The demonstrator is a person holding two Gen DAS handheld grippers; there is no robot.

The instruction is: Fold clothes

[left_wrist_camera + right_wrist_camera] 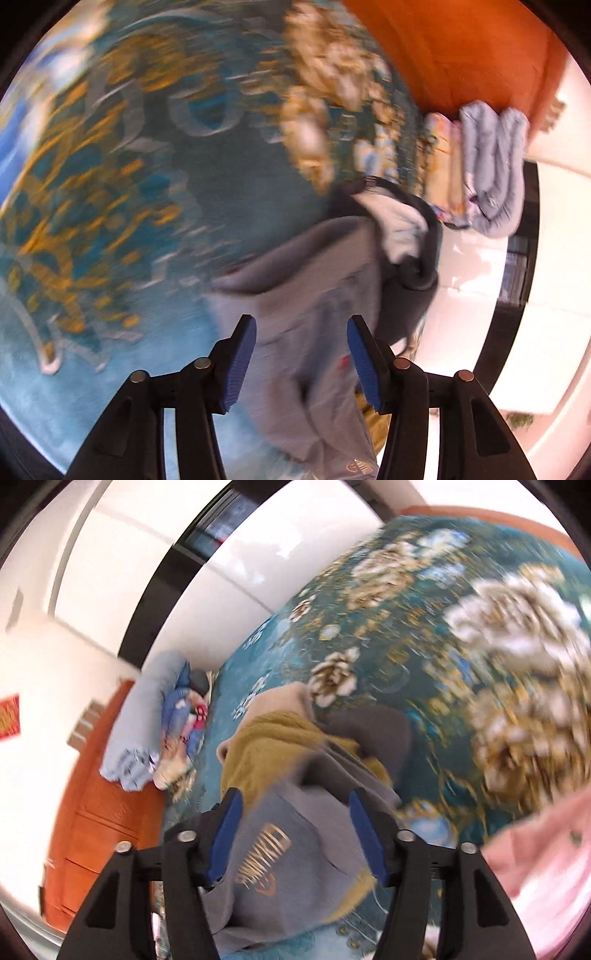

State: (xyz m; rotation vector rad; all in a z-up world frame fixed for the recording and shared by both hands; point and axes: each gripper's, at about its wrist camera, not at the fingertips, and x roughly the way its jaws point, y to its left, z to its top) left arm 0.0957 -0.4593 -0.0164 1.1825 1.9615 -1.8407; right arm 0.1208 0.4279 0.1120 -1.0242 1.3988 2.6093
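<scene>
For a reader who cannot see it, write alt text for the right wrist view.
The open right gripper hovers over a grey sweatshirt with gold lettering, heaped with a mustard-yellow garment on a teal floral bedspread. Folded pale-blue bedding lies beside an orange wooden headboard; pink fabric shows at right.

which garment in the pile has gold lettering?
The grey sweatshirt, between the right gripper's fingers. The mustard knit and dark grey piece behind it are plain.

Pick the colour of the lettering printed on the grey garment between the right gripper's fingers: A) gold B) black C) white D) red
A: the right wrist view shows gold lettering on the grey garment, which lies between the fingers of the open right gripper.
</scene>
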